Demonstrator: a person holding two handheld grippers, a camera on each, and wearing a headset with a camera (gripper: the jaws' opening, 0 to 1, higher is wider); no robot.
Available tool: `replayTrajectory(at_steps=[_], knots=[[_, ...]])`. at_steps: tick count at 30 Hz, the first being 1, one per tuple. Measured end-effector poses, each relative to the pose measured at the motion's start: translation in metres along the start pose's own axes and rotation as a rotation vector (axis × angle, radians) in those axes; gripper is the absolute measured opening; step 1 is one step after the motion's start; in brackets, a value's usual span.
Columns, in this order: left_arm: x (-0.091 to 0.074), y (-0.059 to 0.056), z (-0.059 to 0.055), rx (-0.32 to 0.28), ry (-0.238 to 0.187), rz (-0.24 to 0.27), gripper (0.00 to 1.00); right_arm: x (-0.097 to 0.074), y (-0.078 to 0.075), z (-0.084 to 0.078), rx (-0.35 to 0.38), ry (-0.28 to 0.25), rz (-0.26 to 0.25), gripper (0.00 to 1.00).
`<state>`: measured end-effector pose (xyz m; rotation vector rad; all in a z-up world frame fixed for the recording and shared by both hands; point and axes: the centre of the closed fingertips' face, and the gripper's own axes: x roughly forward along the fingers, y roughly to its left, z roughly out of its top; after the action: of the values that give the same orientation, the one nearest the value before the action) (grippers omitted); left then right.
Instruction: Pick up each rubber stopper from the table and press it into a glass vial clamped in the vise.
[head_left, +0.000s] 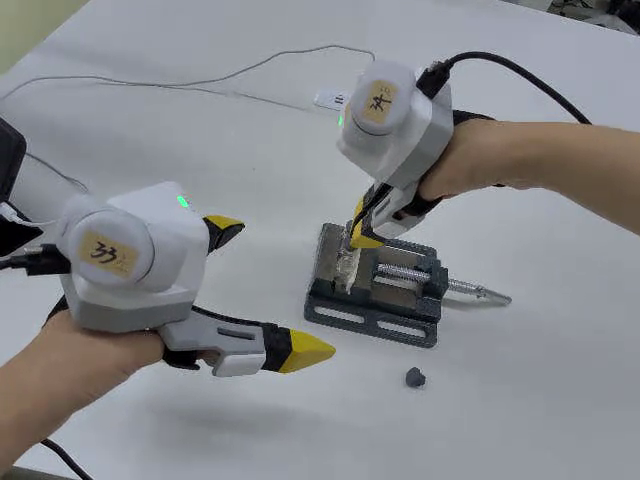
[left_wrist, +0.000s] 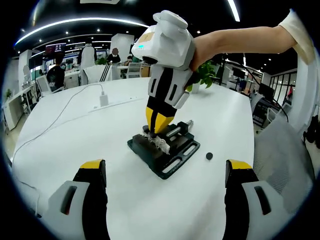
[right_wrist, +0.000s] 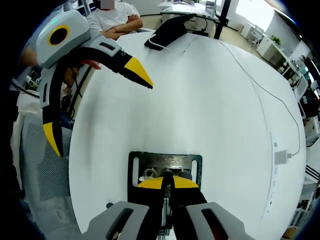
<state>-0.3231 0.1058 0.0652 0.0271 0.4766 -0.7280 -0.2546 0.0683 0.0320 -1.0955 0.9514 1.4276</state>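
A: Where's the stopper?
B: One dark rubber stopper (head_left: 415, 377) loose on the white table (head_left: 540, 400), near the vise (head_left: 400, 300) base.
A: Vials?
B: The glass vials (right_wrist: 148, 174) are clamped in the vise. The right gripper (head_left: 362, 235) is tips-down on them, jaws pressed together, blocking most of them. Can't tell if it's pinching anything.
A: Left one?
B: The left gripper (head_left: 268, 288) is off to the side, jaws spread wide, empty.
A: Other stuff?
B: White cable (head_left: 200, 80) & plug (head_left: 330, 99) on the far side. The left gripper's sticker (head_left: 108, 255) reads "33"; the right one's isn't legible.
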Motion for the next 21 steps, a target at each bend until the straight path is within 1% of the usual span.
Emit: replayTrajectory(at_steps=[2,5,7,8,9,11,12,16,21], knots=[[0.000,0.000,0.000,-0.001,0.001,0.000,0.99,0.001,-0.003,-0.001,-0.002,-0.001,-0.001,0.00],[0.000,0.000,-0.001,-0.001,0.001,0.000,0.99,-0.001,-0.004,-0.001,-0.006,-0.001,-0.012,0.03],[0.000,0.000,-0.001,-0.002,0.000,0.001,0.99,-0.001,-0.003,0.000,0.000,-0.006,-0.009,0.08],[0.000,0.000,-0.001,-0.002,-0.001,0.001,0.99,-0.001,0.002,0.000,0.005,-0.007,0.014,0.13],[0.000,0.000,-0.001,-0.003,-0.001,0.001,0.99,-0.001,0.006,0.001,0.009,-0.011,0.028,0.19],[-0.001,0.000,-0.001,-0.002,-0.002,0.002,0.99,-0.001,0.005,0.000,-0.020,-0.004,0.009,0.21],[-0.001,0.001,0.000,-0.004,-0.004,0.003,0.99,-0.001,0.005,0.000,-0.020,-0.010,0.010,0.23],[-0.001,-0.001,-0.001,-0.002,-0.002,0.000,0.99,-0.001,0.011,0.000,-0.008,-0.025,0.020,0.31],[-0.001,-0.002,-0.001,-0.001,-0.002,-0.002,0.99,-0.003,0.016,-0.006,0.017,-0.044,0.026,0.41]])
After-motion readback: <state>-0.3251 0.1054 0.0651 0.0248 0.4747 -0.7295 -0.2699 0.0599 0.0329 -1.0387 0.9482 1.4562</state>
